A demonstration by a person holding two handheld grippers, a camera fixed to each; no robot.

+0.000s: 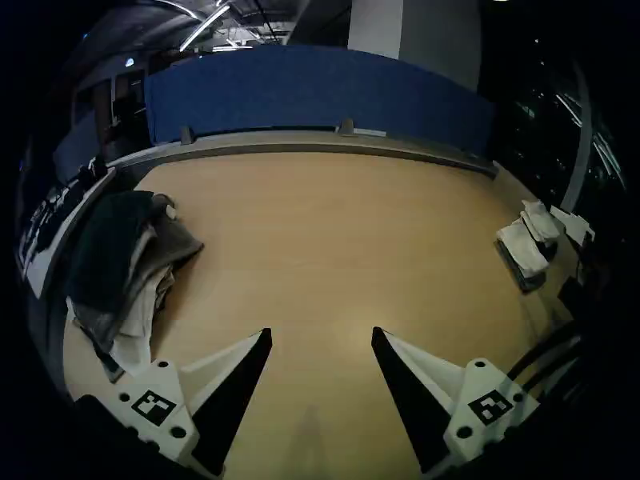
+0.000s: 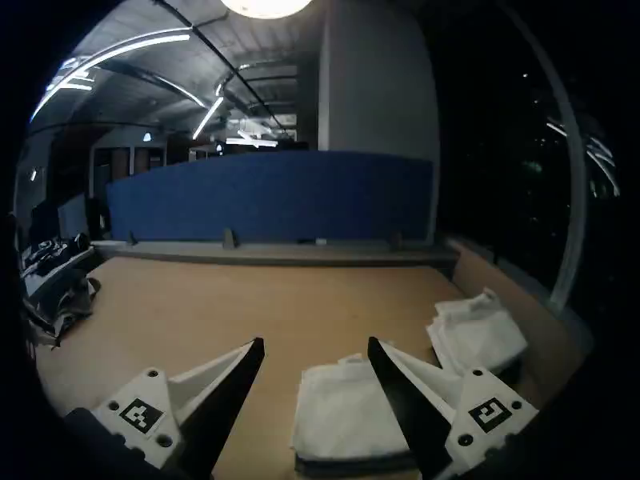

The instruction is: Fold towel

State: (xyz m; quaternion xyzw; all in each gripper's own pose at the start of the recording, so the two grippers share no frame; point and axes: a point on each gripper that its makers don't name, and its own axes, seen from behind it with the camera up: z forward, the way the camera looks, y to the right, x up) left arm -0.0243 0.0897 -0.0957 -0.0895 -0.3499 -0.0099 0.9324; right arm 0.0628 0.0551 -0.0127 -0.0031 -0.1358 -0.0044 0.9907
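In the left gripper view, a heap of unfolded towels [image 1: 128, 264], dark green, grey and white, lies at the left of the wooden desk [image 1: 336, 240]. A small stack of folded white towels [image 1: 528, 240] sits at the right edge. My left gripper [image 1: 320, 340] hangs open over bare wood. In the right gripper view, a folded white towel [image 2: 344, 412] lies just below and between the fingers of my right gripper [image 2: 314, 346], which is open. A second folded white towel stack [image 2: 476, 332] rests further right. The unfolded heap [image 2: 60, 308] shows at far left.
A blue partition [image 1: 320, 96] [image 2: 272, 196] runs along the desk's far edge. The desk's right edge [image 2: 512, 296] has a raised lip beside dark windows. Another desk with dark items [image 2: 44, 256] stands to the left.
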